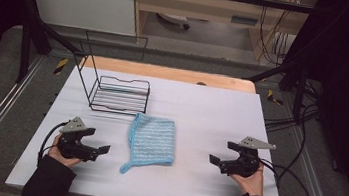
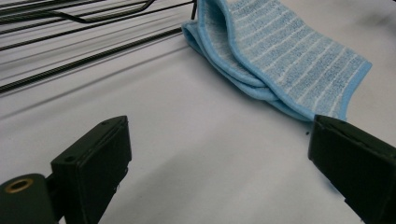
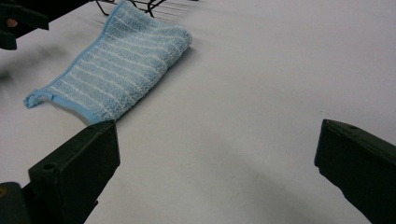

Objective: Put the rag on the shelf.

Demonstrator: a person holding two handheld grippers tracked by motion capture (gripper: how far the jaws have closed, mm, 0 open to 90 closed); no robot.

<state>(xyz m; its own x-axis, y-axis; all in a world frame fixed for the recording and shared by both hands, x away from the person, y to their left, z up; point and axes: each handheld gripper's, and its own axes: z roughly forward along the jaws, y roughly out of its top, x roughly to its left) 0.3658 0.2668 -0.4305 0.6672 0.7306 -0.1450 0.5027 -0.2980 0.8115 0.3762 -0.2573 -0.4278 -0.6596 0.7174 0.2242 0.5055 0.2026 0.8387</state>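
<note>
A folded light-blue striped cloth (image 1: 152, 141) lies flat in the middle of the white table, a hanging loop at its near left corner. My left gripper (image 1: 101, 149) rests low on the table to the cloth's left, jaws wide open and empty, pointing toward it. In the left gripper view the cloth (image 2: 280, 56) lies just beyond the open gripper (image 2: 219, 163). My right gripper (image 1: 215, 161) sits to the cloth's right, also open and empty. The right gripper view shows the cloth (image 3: 112, 70) ahead to the left of the gripper (image 3: 217, 163).
A black wire rack (image 1: 118, 93) stands just behind the cloth, its tall frame rising at the back left; its wires (image 2: 70, 42) show in the left gripper view. White table surface (image 1: 210, 117) surrounds the cloth. Cables (image 1: 297, 188) trail off the right edge.
</note>
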